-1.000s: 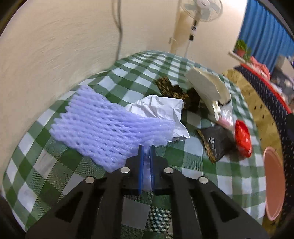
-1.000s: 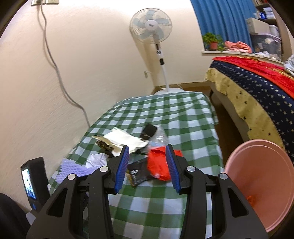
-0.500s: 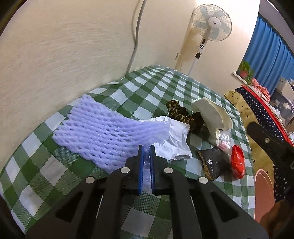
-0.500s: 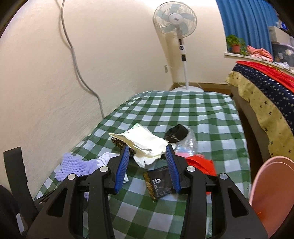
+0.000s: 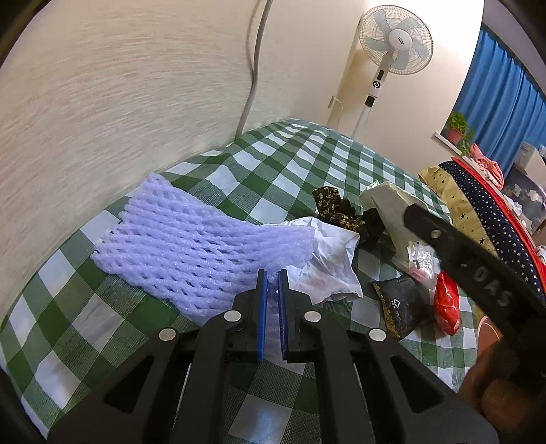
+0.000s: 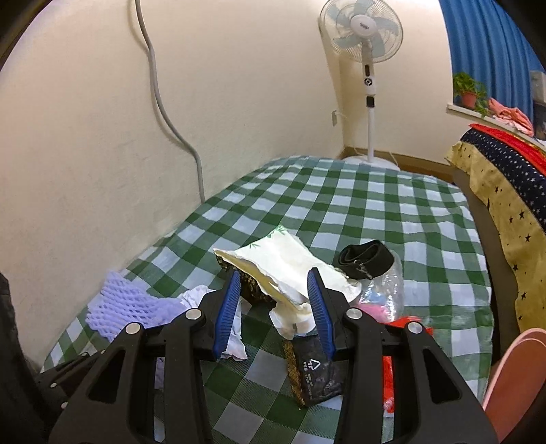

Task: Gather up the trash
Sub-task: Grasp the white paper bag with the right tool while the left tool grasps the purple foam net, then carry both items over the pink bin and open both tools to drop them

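One foam net (image 5: 204, 252), one red wrapper (image 5: 446, 304), two black pouches (image 6: 317, 372), one fan (image 6: 363, 32).

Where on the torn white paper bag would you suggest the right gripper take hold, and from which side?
Probably its near ragged end, approached from the camera side. The white paper bag lies propped on the dark patterned wrapper, so that end hangs clear of the checked cloth and already sits between the right gripper and its open jaws, which have just been closing.

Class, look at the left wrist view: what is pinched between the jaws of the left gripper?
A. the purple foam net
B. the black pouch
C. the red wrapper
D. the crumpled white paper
A: the left gripper has its jaws closed on an edge of the purple foam net.
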